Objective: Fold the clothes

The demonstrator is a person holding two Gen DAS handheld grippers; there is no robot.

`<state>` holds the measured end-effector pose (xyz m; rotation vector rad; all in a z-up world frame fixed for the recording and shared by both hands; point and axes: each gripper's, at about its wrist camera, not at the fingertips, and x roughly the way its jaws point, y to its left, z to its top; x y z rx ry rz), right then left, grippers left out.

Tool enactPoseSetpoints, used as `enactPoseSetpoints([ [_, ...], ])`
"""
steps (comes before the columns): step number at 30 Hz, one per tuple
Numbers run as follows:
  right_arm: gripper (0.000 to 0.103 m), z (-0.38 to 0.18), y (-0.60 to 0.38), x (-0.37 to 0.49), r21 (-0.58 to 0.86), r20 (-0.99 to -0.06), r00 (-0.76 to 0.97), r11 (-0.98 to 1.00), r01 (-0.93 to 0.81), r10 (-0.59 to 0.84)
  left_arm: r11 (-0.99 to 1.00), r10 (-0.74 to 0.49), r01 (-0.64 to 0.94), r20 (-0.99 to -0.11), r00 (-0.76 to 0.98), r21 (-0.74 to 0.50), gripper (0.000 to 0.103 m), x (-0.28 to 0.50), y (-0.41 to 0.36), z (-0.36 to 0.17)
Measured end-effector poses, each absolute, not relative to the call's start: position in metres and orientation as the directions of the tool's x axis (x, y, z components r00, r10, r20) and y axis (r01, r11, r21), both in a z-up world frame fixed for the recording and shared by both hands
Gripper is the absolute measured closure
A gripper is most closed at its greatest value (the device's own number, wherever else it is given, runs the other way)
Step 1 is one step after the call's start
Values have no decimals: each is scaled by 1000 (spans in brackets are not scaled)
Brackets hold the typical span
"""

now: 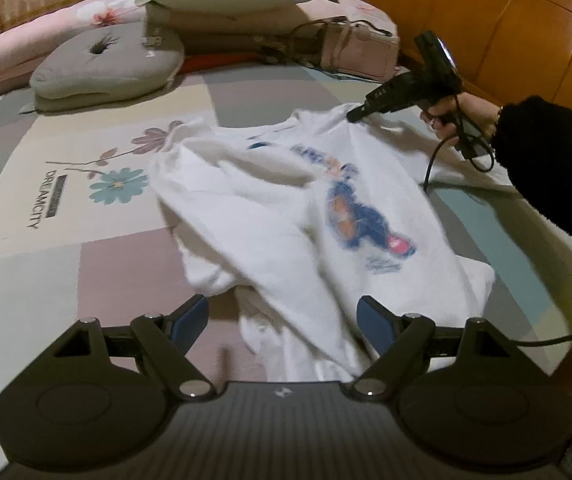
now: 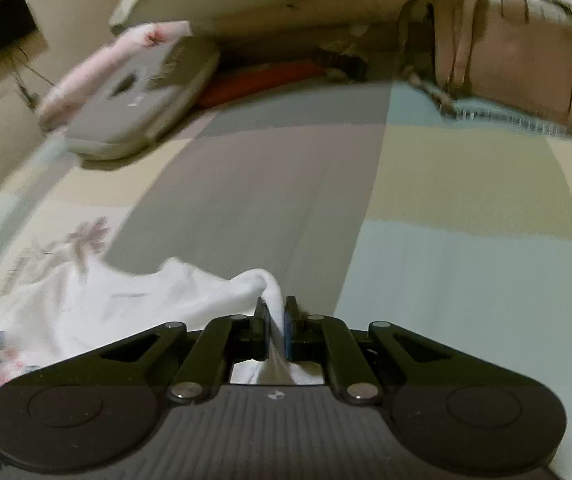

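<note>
Shirt [image 1: 306,208] is the thing here, a white tee with a blue cartoon print, lying rumpled and print-side up on the patchwork bedspread [image 1: 86,264], roughly mid-bed and nowhere near flat yet

The right tongs [image 2: 275,312] are pinched together on a bunched white bit of the far edge, up by the neck or shoulder as far as I can tell. Cloth is squeezed between the pads and trails back under the tool. My guess is that grabbing a corner like this is to pull the fabric taut and straighten it before any fold happens

The left tongs [image 1: 282,320] sit at the near end with the blue pads [image 1: 374,324] wide apart. The hem lies between them but nothing's clamped, so it looks like that side is lined up to take its own grip

Room-wise it's decent: open bedspread to the left and beyond the shirt. Further up there's a grey cushion [image 1: 106,68] and a pink bag [image 2: 518,64] near the wooden headboard [image 1: 486,12], so pulling much further that way gets crowded. The right side of the shirt sits close to the bed edge under the person's dark sleeve [image 1: 546,152], and a black cable [image 1: 430,164] droops onto the fabric there, which could snag
</note>
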<state>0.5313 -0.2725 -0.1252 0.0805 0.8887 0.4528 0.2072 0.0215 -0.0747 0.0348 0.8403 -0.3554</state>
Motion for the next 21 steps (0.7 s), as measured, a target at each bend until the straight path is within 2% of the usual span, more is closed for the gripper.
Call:
enactPoseSetpoints([
  [3, 94, -128, -263, 550, 194, -751, 568, 935, -298, 337, 949, -271, 298, -740, 615, -101, 21, 208, 28, -76],
  [6, 91, -129, -262, 556, 196, -762, 559, 939, -282, 327, 951, -269, 290, -738, 619, -104, 21, 208, 34, -75],
  [7, 86, -128, -262, 555, 195, -759, 564, 941, -278, 324, 952, -267, 288, -737, 621, -102, 21, 208, 36, -75],
  [8, 75, -125, -264, 552, 195, -755, 571, 941, -276, 324, 953, -264, 285, -736, 624, -100, 21, 208, 38, -75],
  [9, 71, -120, -266, 548, 196, -747, 579, 941, -276, 326, 954, -262, 281, -735, 625, -101, 21, 209, 39, -76],
  [12, 70, -106, -277, 534, 218, -725, 595, 935, -279, 347, 955, -263, 275, -729, 632, -106, 21, 211, 41, -75],
  [15, 63, -92, -297, 510, 208, -711, 615, 937, -280, 341, 954, -269, 281, -725, 634, -108, 21, 210, 40, -75],
  [21, 62, -92, -361, 462, 112, -738, 647, 980, -164, 193, 949, -279, 295, -726, 629, -109, 21, 204, 33, -76],
])
